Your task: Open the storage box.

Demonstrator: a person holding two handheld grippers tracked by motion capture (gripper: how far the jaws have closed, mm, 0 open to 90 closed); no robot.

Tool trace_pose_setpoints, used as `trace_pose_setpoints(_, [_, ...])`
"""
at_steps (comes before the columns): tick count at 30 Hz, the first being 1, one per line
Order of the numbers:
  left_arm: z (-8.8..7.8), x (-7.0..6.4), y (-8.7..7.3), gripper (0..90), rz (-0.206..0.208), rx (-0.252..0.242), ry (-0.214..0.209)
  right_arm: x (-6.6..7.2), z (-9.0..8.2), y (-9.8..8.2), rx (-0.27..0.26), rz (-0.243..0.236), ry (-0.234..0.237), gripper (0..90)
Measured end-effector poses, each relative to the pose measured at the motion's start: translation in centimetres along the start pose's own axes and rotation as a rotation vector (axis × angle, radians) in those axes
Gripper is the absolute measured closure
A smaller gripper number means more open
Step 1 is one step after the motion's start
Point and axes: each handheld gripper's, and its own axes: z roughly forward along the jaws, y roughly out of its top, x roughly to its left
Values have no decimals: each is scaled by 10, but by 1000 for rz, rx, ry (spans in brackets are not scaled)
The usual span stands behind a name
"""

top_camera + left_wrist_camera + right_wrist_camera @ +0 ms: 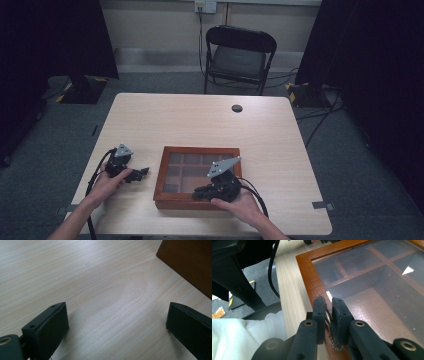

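A brown wooden box [162, 172] with a glass lid over several compartments lies on the near middle of the table. My right gripper [197, 192] rests at the box's front edge. In the right gripper view its jaws [328, 302] are shut on a small metal clasp [328, 316] set on the box's wooden frame [308, 272]. To the left of the box my left gripper [142, 173] lies low over the table, held by a hand. Its jaws [117, 315] stand wide open over bare tabletop, with a corner of the box [190, 262] ahead on the right.
A round cable hole [237, 108] sits near the table's far edge. A black folding chair [239, 57] stands behind the table. Dark curtains hang on both sides, and cables run across the floor at the right. A white sleeve [242, 337] is close to the right gripper.
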Motion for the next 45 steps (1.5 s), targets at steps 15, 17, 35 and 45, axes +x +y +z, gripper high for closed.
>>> trace_pose_setpoints(15, [0, 1, 0, 35, 9, 4, -3, 0, -8, 8, -19, 12, 2, 821])
trace_pose_setpoints(17, [0, 1, 0, 35, 10, 5, -3, 0, -9, 9, -22, 19, 3, 821])
trace_pose_setpoints(35, [0, 1, 0, 34, 5, 4, -5, -1, -16, 17, -39, 26, 4, 820])
trace_pose_setpoints(45, [0, 1, 0, 34, 12, 6, -3, -2, -24, 26, -65, 28, -2, 820])
